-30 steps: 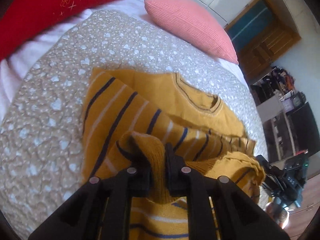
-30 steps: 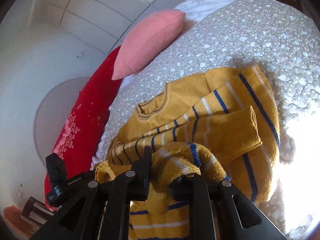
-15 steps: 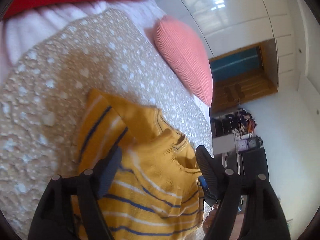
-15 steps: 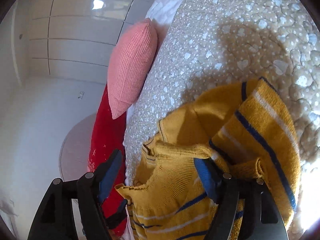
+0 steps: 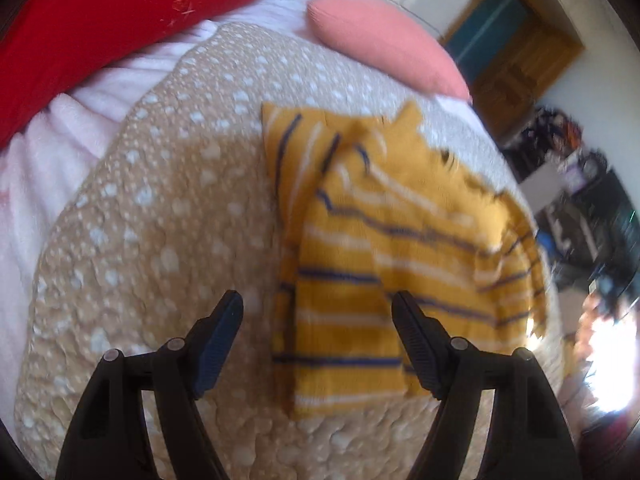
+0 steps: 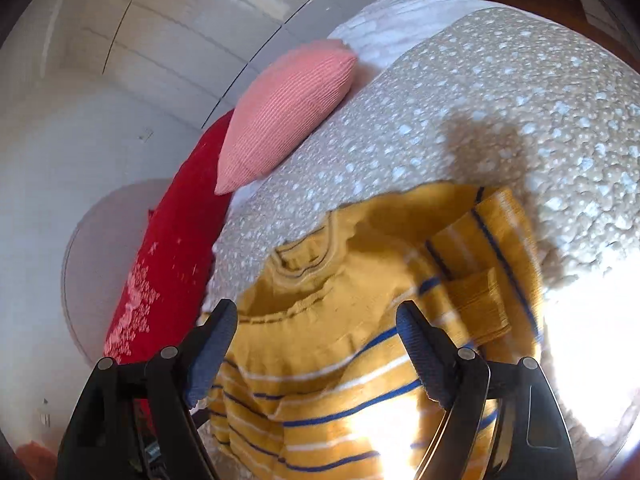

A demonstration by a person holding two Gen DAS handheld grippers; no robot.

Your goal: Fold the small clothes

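Observation:
A small mustard-yellow sweater [image 5: 384, 248] with navy and white stripes lies folded over on the beige heart-print blanket [image 5: 168, 216]. In the right wrist view the sweater [image 6: 360, 344] shows its collar at the far side and a folded sleeve cuff at the right. My left gripper [image 5: 316, 320] is open and empty, just above the near edge of the sweater. My right gripper [image 6: 316, 328] is open and empty, above the sweater's body.
A pink cushion [image 5: 384, 36] and a red cushion [image 5: 112, 12] lie at the far end of the bed; both show in the right wrist view, pink [image 6: 280, 108] and red [image 6: 168, 256]. Cluttered furniture [image 5: 576, 184] stands beyond the bed's right edge.
Both grippers held the sweater's hem a second ago. They carried it over toward the collar, let go and opened. The lower half now lies folded over the upper half.

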